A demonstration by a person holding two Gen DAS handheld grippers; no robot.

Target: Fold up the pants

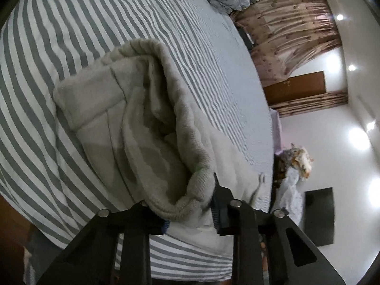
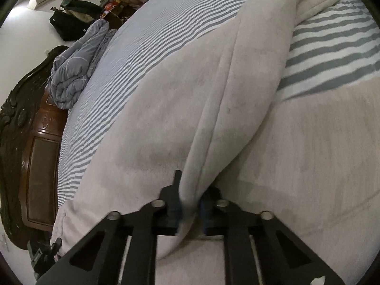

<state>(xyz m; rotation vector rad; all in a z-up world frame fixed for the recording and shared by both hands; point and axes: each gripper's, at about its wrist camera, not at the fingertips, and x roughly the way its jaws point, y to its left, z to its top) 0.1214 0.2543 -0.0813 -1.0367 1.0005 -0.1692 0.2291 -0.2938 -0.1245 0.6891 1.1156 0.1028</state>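
So I've got the pants (image 2: 213, 90) pinched at both ends right now, lying on the striped bed (image 1: 71, 23). My left gripper (image 1: 190, 204) is clamped down on the thick ribbed waistband (image 1: 190, 190), and my right gripper (image 2: 191, 201) is closed tight on a raised ridge of leg fabric. From the right claw the leg runs long and straight away toward the far hem, so I'd guess the fold goes along that axis. Can't see the other gripper from either camera, and the fabric under my jaws is hidden, so how many layers I've caught is anyone's guess.
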